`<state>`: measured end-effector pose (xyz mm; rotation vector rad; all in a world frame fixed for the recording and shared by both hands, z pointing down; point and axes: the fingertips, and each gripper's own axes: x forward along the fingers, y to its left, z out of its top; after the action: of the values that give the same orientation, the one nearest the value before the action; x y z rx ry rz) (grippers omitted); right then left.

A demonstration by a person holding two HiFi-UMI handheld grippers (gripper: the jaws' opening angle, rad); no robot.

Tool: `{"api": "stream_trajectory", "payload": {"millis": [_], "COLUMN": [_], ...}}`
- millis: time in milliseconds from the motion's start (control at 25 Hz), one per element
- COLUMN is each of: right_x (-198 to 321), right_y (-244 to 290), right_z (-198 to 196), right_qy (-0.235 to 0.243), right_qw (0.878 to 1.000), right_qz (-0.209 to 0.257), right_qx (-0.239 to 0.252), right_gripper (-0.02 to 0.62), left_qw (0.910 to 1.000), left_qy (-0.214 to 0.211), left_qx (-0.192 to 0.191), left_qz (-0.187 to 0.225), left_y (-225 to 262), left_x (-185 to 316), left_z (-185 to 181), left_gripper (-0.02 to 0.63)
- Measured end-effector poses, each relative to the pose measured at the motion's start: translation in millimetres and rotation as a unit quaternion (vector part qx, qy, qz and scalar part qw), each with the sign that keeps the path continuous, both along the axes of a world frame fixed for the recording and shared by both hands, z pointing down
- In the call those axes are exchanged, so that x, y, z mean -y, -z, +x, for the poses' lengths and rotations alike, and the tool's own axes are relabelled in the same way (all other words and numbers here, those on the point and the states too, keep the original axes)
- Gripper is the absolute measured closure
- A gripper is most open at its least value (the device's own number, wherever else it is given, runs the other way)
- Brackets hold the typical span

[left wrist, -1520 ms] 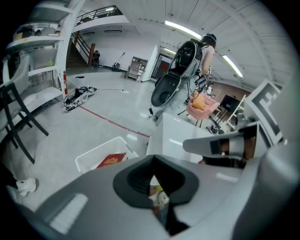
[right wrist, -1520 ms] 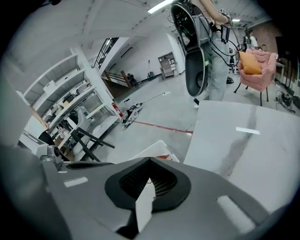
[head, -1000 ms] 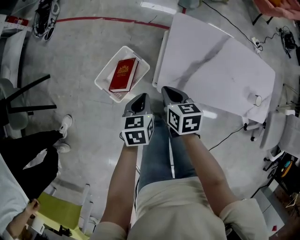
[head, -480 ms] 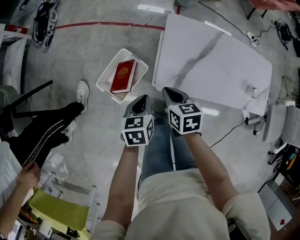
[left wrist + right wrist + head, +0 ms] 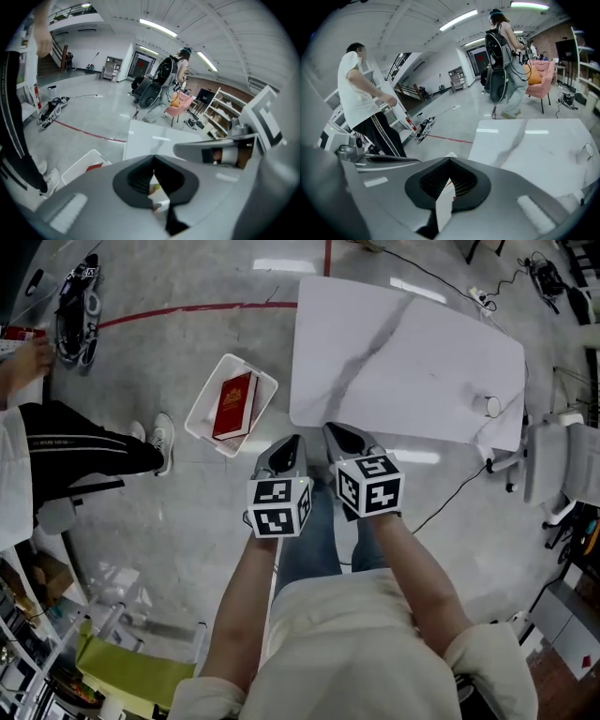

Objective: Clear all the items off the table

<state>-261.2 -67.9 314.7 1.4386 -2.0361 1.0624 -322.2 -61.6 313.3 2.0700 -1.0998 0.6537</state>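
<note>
The white marble-patterned table [image 5: 412, 352] stands ahead of me, bare except for a small white round item [image 5: 492, 406] near its right corner. That item also shows in the right gripper view [image 5: 587, 151]. A white bin [image 5: 208, 418] on the floor left of the table holds a red book [image 5: 232, 406]. My left gripper [image 5: 291, 441] and right gripper [image 5: 330, 428] hover side by side just short of the table's near edge. Both are shut with nothing between the jaws, as the left gripper [image 5: 153, 157] and right gripper [image 5: 450, 160] show in their own views.
A person in black trousers [image 5: 75, 442] stands on the left near the bin. A white chair [image 5: 553, 460] sits at the table's right, and a cable [image 5: 459, 498] trails on the floor. Another person with a backpack [image 5: 501, 51] walks beyond the table.
Both grippers have risen a little, staying shut and side by side. The bystander on the left has walked toward the far left, and the table and bin sit further left in view.
</note>
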Motion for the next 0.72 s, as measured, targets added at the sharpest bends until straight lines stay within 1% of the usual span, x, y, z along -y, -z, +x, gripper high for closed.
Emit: {"api": "stream_trajectory", "payload": {"millis": [160,440,720], "right_x": [-9.9,-28.2,-53.0], "right_y": [7.2,15.3,18.1], "right_z": [35.0,106.5,179.8], "right_qy": [-0.021,-0.047,-0.073], "right_qw": [1.000,0.999,0.997], "right_qz": [0.002,0.003,0.005], "right_qx": [0.001,0.001,-0.001], "right_gripper": [0.597,0.597,0.597], "left_qw": [0.9998,0.9997,0.9991], "left_qy": [-0.018,-0.023,-0.038], "left_qx": [0.000,-0.009,-0.015], "left_qz": [0.008,0.006,0.007], "left_y": [10.5,19.6,24.9], "left_x": [-2.3,-10.3,-28.3], "left_z": [32.3,99.9,169.9], "left_gripper": [0.597,0.597,0.598]}}
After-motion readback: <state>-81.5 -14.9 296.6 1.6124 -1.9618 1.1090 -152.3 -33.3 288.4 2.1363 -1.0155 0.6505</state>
